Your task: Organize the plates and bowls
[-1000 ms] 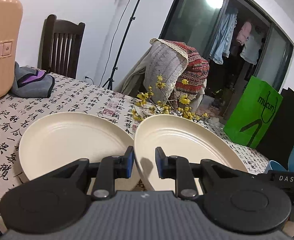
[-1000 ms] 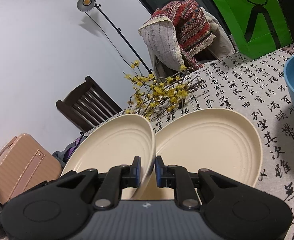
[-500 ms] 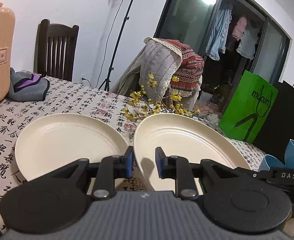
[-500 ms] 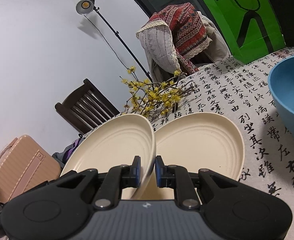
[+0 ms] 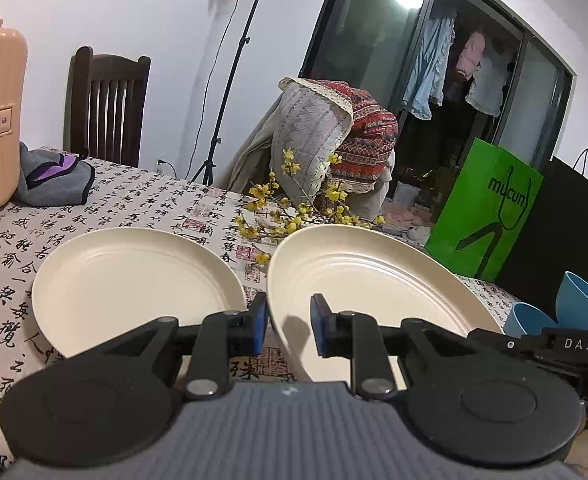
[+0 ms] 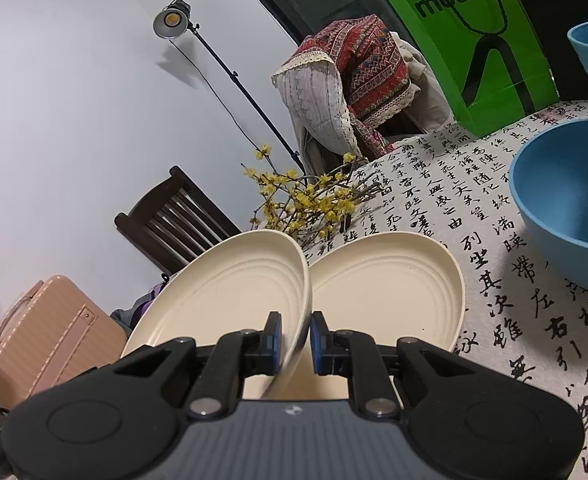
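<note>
The right gripper (image 6: 296,338) has its jaws clamped on the near rim of a tilted cream plate (image 6: 229,300) at frame centre, raised above a second cream plate (image 6: 386,296) lying flat on the desk (image 6: 494,320). The left gripper (image 5: 289,326) also pinches the raised plate's rim, jaws narrow. A blue bowl (image 6: 566,208) sits at the right edge.

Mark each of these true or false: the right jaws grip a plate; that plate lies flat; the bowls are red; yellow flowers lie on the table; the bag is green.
1. The right gripper has its jaws shut on a plate. True.
2. That plate lies flat. False: it is tilted, off the table.
3. The bowls are red. False: they are blue.
4. Yellow flowers lie on the table beyond the plates. True.
5. The bag is green. True.
</note>
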